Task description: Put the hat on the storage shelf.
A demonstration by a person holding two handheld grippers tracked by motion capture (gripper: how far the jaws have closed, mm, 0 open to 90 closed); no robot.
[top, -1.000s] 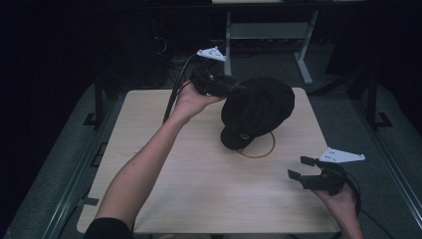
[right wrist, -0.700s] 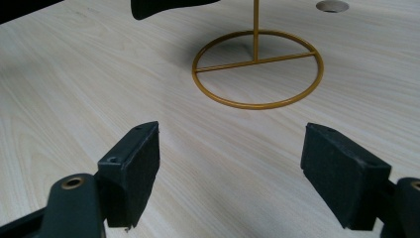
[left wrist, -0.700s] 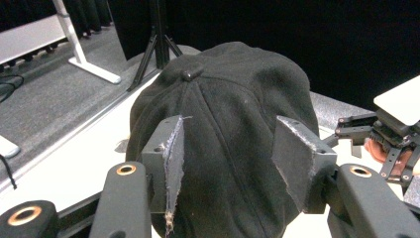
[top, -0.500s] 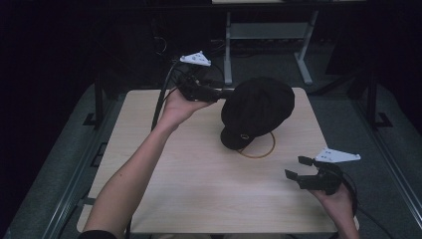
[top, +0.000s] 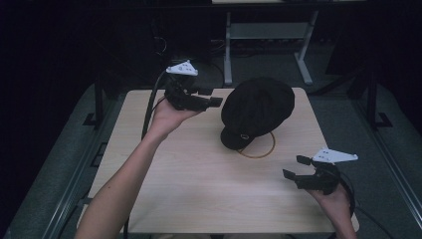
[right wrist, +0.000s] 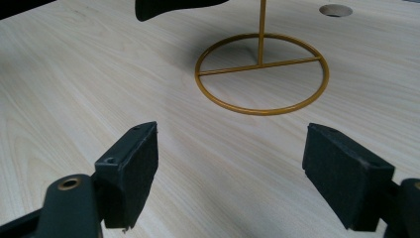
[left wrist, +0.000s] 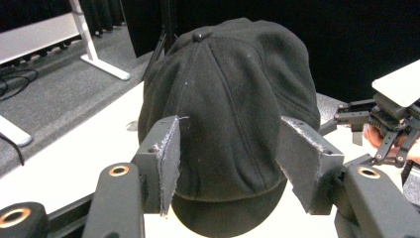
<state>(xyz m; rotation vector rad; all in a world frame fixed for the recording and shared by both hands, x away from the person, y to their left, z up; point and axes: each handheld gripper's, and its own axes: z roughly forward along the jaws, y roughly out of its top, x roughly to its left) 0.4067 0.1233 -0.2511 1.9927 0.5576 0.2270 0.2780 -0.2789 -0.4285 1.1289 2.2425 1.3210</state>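
Black cap [top: 259, 109] sits on a gold wire stand [top: 259, 148] at centre-right of the light wood table [top: 189, 179], brim toward the person. Stand's ring base lies flat on the table; its upright rod runs up under the cap.

Left gripper [top: 213, 97] is raised above the table's far-left area, just beside the cap's left side, apart from it. Jaws open, pointing at the cap. In the left gripper view the cap [left wrist: 233, 114] shows between and beyond the two pads [left wrist: 168, 158], no contact visible; top button faces the camera.

Right gripper [top: 296, 167] hangs low near the table's near-right corner, well apart from the cap. Jaws wide open, nothing between them. The right gripper view looks along the tabletop at the ring base [right wrist: 261, 74] with its crossbar and rod; brim edge [right wrist: 173, 7] at the top of the view. Round hole [right wrist: 336, 10] in the table beyond the ring.

Grey table legs [top: 303, 64] on dark carpet behind.
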